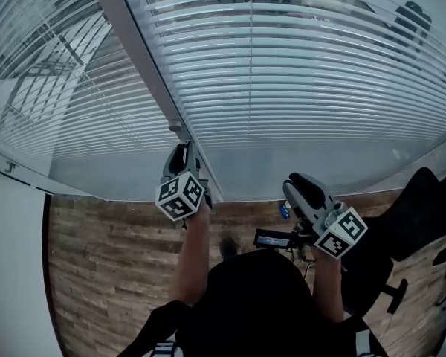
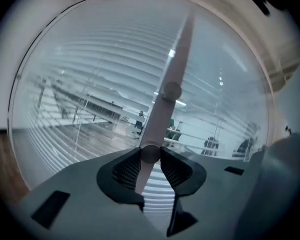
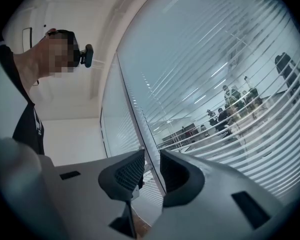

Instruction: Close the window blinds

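Left gripper view, lower centre: left hand-held gripper (image 2: 150, 157) clamps the round blind knob (image 2: 150, 152), probably to twist slats (image 2: 97, 64) shut; right hand-held gripper (image 3: 151, 157) open, empty.

You stand on a wood floor (image 1: 97, 274). At your 3 o'clock a black chair (image 1: 420, 218) stands on it, near the wall.

- Two grippers: left gripper (image 1: 182, 153), right gripper (image 1: 297, 183).
- Two blinds: upper-left blind (image 1: 52, 88), upper-right blind (image 1: 297, 73).
- One window post (image 1: 145, 73).
- Round knob (image 2: 150, 154): two, the second (image 2: 171, 91) above it.
- One black chair (image 1: 420, 199), lower right.
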Motion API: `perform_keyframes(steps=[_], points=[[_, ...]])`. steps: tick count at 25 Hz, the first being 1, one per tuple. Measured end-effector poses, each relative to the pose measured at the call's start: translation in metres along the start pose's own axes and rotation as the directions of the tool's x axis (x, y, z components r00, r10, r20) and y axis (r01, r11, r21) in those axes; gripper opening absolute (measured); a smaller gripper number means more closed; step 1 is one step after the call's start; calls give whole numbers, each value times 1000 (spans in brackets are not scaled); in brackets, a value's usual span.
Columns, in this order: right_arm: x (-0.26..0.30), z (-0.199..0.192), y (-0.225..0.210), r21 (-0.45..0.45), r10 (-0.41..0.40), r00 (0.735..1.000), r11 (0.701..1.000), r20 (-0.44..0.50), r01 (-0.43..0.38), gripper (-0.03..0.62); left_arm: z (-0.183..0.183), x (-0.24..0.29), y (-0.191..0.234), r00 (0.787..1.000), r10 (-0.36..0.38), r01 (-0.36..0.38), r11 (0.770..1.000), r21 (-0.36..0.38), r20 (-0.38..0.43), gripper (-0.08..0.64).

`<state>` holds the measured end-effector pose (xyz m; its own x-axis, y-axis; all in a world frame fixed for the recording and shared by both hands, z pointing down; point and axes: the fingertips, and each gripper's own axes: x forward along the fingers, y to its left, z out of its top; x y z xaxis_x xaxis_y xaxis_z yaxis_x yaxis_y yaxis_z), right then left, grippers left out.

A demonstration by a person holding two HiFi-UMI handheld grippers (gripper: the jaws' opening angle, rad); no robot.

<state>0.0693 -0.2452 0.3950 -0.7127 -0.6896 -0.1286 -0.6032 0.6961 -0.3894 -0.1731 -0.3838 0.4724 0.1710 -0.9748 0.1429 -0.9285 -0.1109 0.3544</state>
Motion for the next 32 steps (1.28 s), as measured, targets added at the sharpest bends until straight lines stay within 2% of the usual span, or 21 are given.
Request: perform_keyframes(steps=[2,5,7,8,9,10,11,12,13,14,15,17,19,20,21,24,26,27,29,30,32], points=[[0,-4,0,3,3,1000,1000,-3,-3,100,-3,1,-2,999,39,-36,989,145,-15,136],[0,-5,0,4,10,1000,1000,-6,-10,100,-4,1,-3,999,52,-47,978,203,-15,136],[1,-5,1,5,16,1000,1000,-6,-16,100,-5,1,-5,1000,25,-23,986,164,-10,137],[2,-5,2,5,18,1000,1000,-8,-18,100,-6,1,-5,1000,-12,12,996,86,-9,137],[2,-5,3,5,21,1000,1000,-9,-21,100,-8,0,-6,998,-64,63,997,-43,-5,137],[3,-6,4,4,23,1000,1000,-11,-23,100,-11,-1,-6,993,-120,120,971,-205,11,151],[4,-6,4,4,25,1000,1000,-11,-25,100,-13,-2,-6,985,-167,171,915,-365,44,169],[4,-6,5,4,26,1000,1000,-12,-26,100,-13,-3,-5,977,-197,214,842,-495,88,176],[5,-6,5,4,27,1000,1000,-12,-27,100,-12,-4,-4,969,-211,248,775,-582,131,179],[5,-5,5,4,27,1000,1000,-12,-27,100,-9,-4,-4,962,-217,273,726,-631,166,179],[5,-4,6,4,27,1000,1000,-12,-26,100,-5,-3,-4,958,-217,288,695,-659,190,179],[5,0,6,4,22,1000,1000,-10,-22,100,1,0,-2,955,-204,297,654,-696,216,178],[3,0,6,3,18,1000,1000,-6,-18,100,1,1,3,957,-185,290,634,-717,224,159],[2,-1,5,2,16,1000,1000,-3,-16,100,-1,1,5,959,-178,282,647,-708,219,141],[1,-2,4,1,13,1000,1000,0,-13,98,-3,0,6,963,-174,269,678,-684,207,140],[-1,-2,0,2,3,1000,1000,6,-3,99,-3,1,6,979,-151,199,830,-521,134,137],[-1,-2,-2,5,-1,1000,1000,7,1,98,-3,2,6,991,-109,128,931,-342,74,137],[-1,-3,-2,6,-1,1000,1000,7,1,98,-3,2,5,995,-84,93,966,-239,47,137],[0,-4,-2,8,2,1000,1000,5,-2,99,-3,2,3,999,-40,40,998,-54,5,135],[0,-4,-1,9,4,1000,1000,5,-4,98,-4,2,2,1000,-24,24,1000,12,-7,135],[1,-5,0,9,8,1000,1000,4,-8,98,-4,2,0,1000,-8,9,997,81,-17,135]])
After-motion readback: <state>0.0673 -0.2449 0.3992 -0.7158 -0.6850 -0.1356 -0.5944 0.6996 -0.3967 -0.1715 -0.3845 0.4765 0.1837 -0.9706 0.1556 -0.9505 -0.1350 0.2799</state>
